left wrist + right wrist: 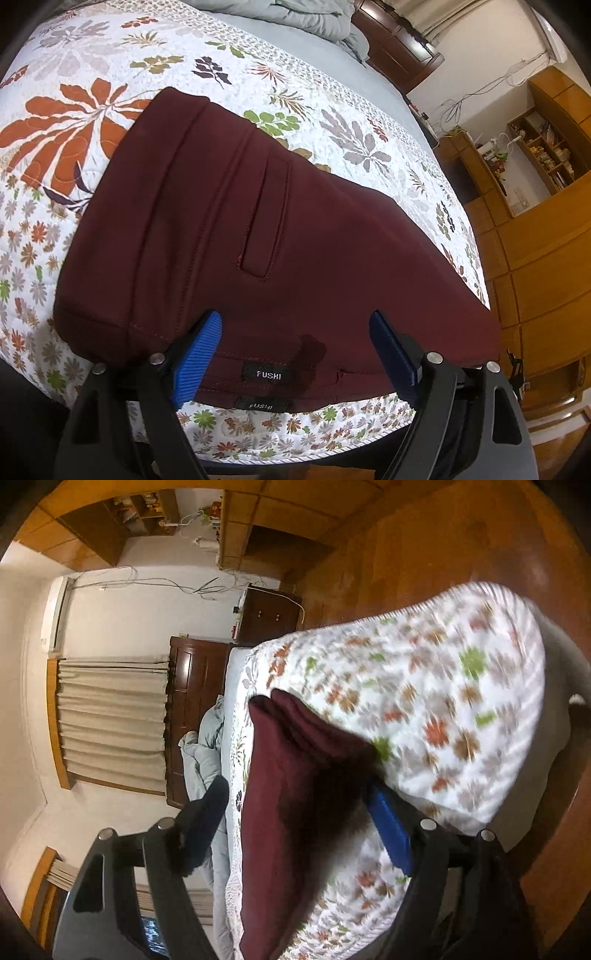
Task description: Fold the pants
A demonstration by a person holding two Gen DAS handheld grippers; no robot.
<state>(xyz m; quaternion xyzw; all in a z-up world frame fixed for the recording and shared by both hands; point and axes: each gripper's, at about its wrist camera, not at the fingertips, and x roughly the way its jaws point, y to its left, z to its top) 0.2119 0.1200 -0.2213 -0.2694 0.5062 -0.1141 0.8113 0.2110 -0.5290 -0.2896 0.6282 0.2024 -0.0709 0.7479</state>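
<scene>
Left wrist view: maroon pants (258, 236) lie folded on the floral quilt (92, 74) at the bed's near edge, waistband labels facing the camera. Left tool (295, 354) spread wide, fingers straddling the waistband, gripping nothing.

Right wrist view, blurred: pants (295, 794) between the right tool's (295, 827) parted fingers; contact unclear. Curtain (110, 720) far left.
</scene>
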